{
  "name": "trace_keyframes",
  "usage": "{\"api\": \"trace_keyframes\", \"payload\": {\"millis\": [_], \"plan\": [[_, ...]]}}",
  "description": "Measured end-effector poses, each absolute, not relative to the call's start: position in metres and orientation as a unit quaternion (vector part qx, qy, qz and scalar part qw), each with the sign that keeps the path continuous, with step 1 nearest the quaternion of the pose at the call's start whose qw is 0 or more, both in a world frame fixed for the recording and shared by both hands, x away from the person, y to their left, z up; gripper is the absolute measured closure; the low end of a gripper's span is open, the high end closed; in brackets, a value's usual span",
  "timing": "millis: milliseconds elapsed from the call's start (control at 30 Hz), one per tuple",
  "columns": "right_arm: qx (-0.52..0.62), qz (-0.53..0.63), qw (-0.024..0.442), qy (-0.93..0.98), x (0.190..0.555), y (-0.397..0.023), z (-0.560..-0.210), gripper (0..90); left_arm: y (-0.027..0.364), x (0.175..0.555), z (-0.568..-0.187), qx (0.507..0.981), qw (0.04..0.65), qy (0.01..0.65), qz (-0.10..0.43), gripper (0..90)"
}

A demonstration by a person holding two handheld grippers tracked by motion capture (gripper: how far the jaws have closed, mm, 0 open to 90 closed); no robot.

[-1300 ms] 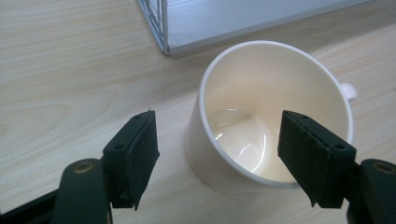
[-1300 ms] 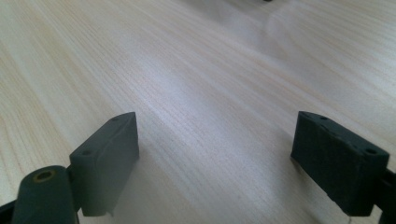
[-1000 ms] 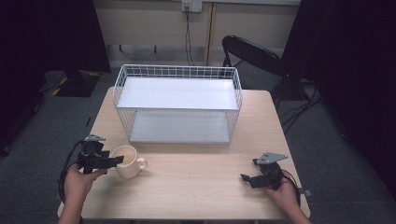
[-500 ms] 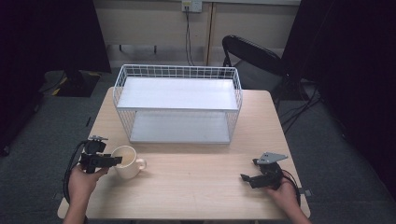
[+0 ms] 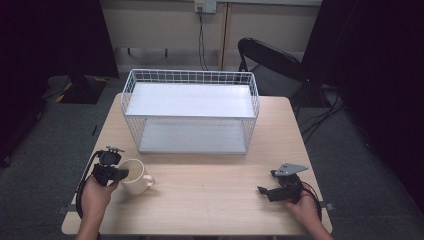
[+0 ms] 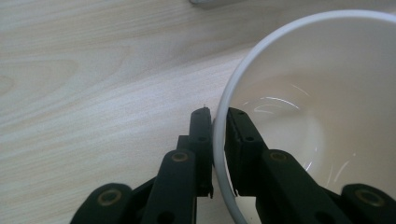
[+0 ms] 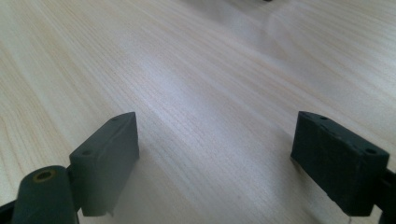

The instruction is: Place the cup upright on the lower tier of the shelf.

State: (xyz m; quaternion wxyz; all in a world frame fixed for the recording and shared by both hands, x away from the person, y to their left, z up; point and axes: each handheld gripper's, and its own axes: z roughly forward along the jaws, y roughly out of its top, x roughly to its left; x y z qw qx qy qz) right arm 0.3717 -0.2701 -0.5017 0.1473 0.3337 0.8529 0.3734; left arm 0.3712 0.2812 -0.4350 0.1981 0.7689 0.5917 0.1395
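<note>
White mug (image 5: 134, 175) sits nearer the table (image 5: 210, 210) edge than a second ago; our left gripper (image 6: 215, 122) pinches its rim, right gripper (image 7: 217, 154) gapes empty.

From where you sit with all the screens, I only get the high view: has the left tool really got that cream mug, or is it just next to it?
Observer: It has it. In the left gripper view the left tool is shut on the mug, its rim pinched with one jaw inside and one outside.
Operator: Anything in the mug?
Observer: No, the inside looks bare and glossy.
Operator: And the right tool?
Observer: The right tool is open, with bare table between its jaws.
</note>
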Motion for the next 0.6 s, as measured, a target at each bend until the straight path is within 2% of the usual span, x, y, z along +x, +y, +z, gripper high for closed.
{"api": "trace_keyframes", "payload": {"millis": [167, 500, 600], "plan": [[0.334, 0.373, 0.147, 0.853, 0.3717, -0.2701, -0.5017, 14.1, 0.2825, 0.3694, -0.4357, 0.759, 0.203, 0.601, 0.148, 81.7], [0.334, 0.374, 0.147, 0.853, 0.3718, -0.2701, -0.5017, 14.1, 0.2779, 0.3627, -0.4337, 0.753, 0.201, 0.591, 0.207, 83.1], [0.334, 0.374, 0.147, 0.853, 0.3718, -0.2701, -0.5017, 14.1, 0.2782, 0.3620, -0.4335, 0.748, 0.216, 0.592, 0.207, 83.2]]}}
